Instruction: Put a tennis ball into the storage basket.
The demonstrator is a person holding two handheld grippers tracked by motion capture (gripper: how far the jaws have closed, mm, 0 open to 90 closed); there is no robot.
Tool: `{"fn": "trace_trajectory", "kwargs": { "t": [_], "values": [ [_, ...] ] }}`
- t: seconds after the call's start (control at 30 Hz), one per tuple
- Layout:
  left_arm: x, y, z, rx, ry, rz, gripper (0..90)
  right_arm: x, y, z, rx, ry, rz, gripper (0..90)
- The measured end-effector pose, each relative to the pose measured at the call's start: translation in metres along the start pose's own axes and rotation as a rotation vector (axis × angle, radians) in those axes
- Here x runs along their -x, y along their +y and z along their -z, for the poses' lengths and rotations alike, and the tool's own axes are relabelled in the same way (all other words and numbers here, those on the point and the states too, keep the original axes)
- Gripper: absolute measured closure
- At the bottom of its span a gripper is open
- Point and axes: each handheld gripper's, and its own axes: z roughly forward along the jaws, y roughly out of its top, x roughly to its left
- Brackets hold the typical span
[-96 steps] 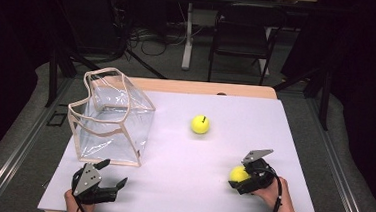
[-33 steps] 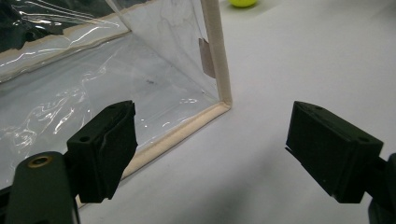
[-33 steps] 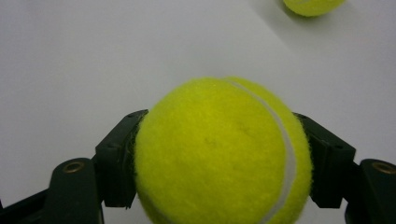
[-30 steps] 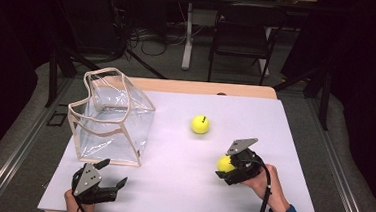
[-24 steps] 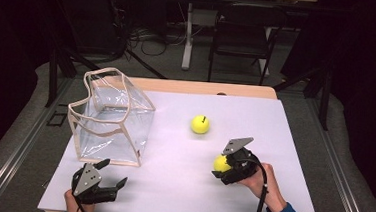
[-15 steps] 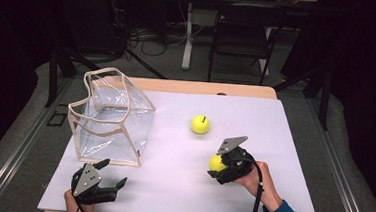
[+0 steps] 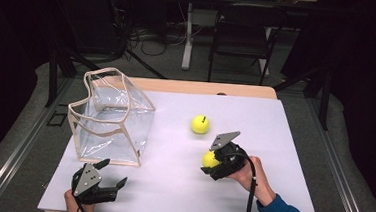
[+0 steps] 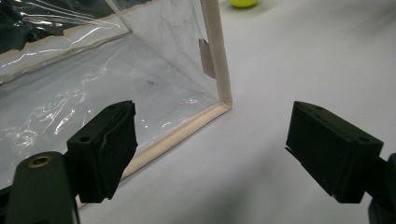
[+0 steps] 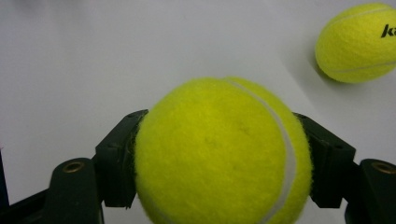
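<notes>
high view: my right gripper (image 7: pixel 215 164), clamped on a tennis ball (image 7: pixel 210 159), has travelled leftward across the white table (image 7: pixel 170 185) from its near right corner and now sits just this side of the second tennis ball (image 7: pixel 200 124), so i judge the carry toward the clear bag (image 7: pixel 111 116) is under way with some table yet to cross. left gripper view: my left gripper (image 8: pixel 210 149) has not moved, jaws spread wide and empty, just short of the bag's cream-edged lower corner. right gripper view: held ball pinched squarely between both jaws, second ball lying loose at upper right, apart from it.
</notes>
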Motion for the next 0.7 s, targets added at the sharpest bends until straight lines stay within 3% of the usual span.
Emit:
{"fn": "trace_trajectory", "kwargs": {
  "t": [0.7],
  "values": [
    [0.0,0.0,0.0,-0.003,-0.007,-0.002,16.2,0.004,0.033,-0.01,-0.007,0.023,0.057,26.5]
  ]
}}
